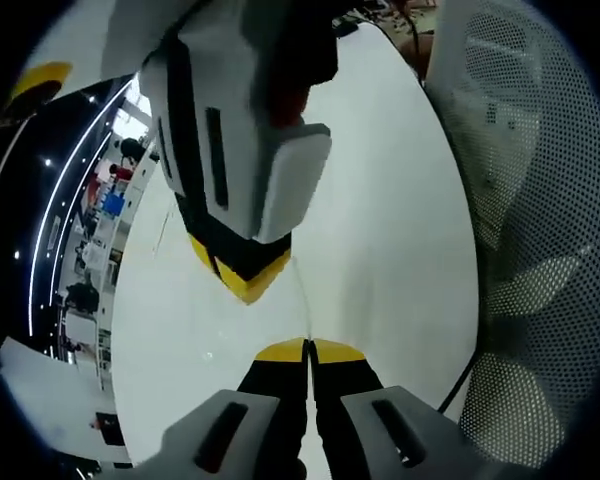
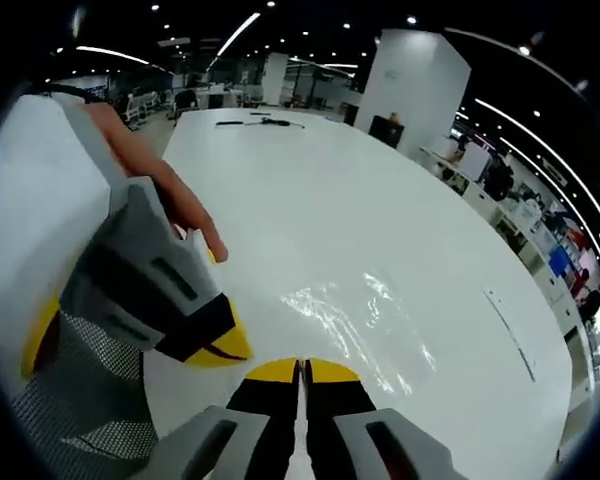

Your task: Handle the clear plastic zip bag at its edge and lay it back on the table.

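Currently your two grippers meet over the white table [image 2: 400,200], the largest surface in both views. A white mesh chair back [image 1: 540,200] stands at the table's edge in the left gripper view. The clear plastic zip bag [image 2: 355,320] lies flat on the table, visible as glossy reflections just beyond the right gripper [image 2: 301,372]. The bag's near edge runs in between that gripper's yellow tips, whose jaws are pressed together on it. Your left gripper [image 1: 308,350] has its jaws closed tip to tip; a thin edge of the bag appears to run from them. Your hand [image 2: 165,195] grips the left tool.
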Motion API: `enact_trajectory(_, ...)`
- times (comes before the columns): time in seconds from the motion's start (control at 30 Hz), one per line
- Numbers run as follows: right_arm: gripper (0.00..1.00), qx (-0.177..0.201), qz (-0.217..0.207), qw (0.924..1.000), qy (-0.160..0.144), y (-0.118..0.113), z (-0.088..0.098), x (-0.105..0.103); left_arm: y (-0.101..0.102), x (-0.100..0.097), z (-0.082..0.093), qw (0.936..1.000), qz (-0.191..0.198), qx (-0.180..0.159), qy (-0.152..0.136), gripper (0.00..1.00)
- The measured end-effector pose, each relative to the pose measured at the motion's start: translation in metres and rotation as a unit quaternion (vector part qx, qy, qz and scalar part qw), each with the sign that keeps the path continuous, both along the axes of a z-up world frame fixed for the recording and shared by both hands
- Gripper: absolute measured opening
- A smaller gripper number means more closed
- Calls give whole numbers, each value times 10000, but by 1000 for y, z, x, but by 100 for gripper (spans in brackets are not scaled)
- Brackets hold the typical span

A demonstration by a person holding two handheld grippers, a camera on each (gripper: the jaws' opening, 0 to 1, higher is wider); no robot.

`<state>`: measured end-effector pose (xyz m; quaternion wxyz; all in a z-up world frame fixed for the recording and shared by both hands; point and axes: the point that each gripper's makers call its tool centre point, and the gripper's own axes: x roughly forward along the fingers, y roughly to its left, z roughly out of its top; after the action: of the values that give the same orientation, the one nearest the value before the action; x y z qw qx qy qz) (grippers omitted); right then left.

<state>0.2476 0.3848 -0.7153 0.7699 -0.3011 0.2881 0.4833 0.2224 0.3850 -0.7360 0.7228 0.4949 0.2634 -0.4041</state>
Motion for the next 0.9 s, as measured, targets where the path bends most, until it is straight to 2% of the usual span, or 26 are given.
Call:
enact_trajectory(0.1, 1, 60, -34, 9999, 119, -1, 1, -6, -1, 1, -1, 10000, 43, 1, 25, 0)
enact_trajectory(0.23, 2, 82, -23, 9999, 65, -5, 3, -10, -3, 5, -6, 9999, 118, 8, 47, 0)
enact_trajectory(0.4, 3, 32, -157, 9999, 48, -25, 4, -19, -7, 13, -9, 9998, 214, -19, 51, 0)
enact_trajectory(0.5, 3, 54, -304, 9995, 24, -34, 7, -15, -7, 17, -12, 9997, 236, 18, 84, 0)
enact_trajectory(0.63, 1, 266, -700, 9972, -17, -48, 17, -19, -6, 22, -19, 9995, 263, 115, 128, 0)
enact_trajectory(0.9, 0, 275, -1114, 9933, 153, -75, 1, -26, -9, 34, -25, 9992, 361, 85, 175, 0)
